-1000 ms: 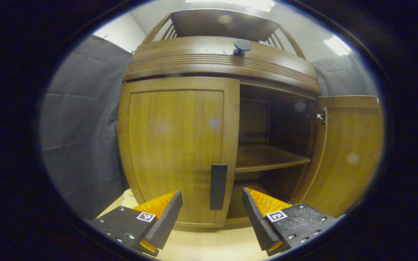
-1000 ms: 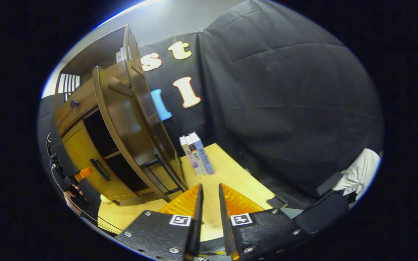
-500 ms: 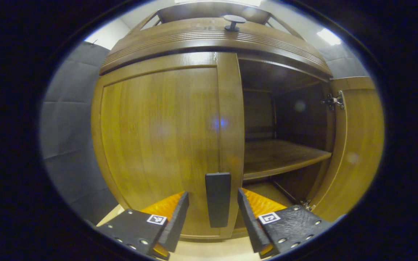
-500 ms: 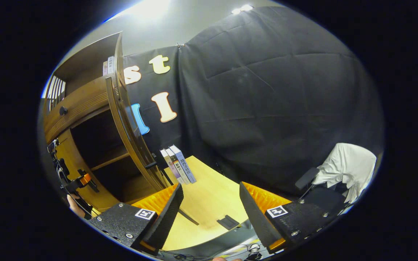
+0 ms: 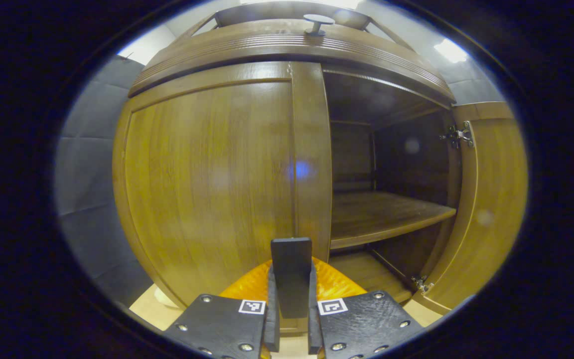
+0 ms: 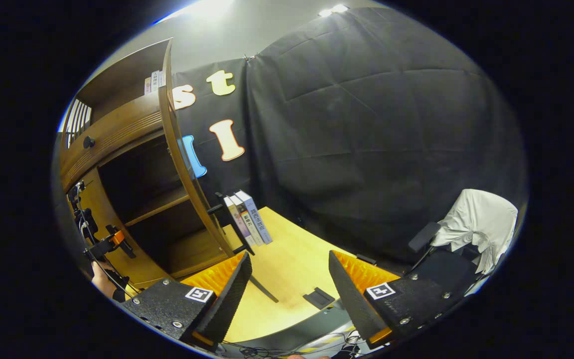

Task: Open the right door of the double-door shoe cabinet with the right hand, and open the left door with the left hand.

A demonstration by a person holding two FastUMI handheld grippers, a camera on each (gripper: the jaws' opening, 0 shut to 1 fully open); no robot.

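Pinching the black handle [image 5: 291,274] at the inner edge of the closed left door [image 5: 207,184] with my left tongs [image 5: 291,319], right door [image 6: 187,164] already swung wide and right tongs [image 6: 287,284] spread idle, I judge a steady outward pull comes next.

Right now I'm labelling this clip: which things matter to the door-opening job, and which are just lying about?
Job:
left door, shut
its black handle, clamped by the left gripper
right door, open
right gripper, open

Lying about:
books
white cloth on a chair
drawer knob
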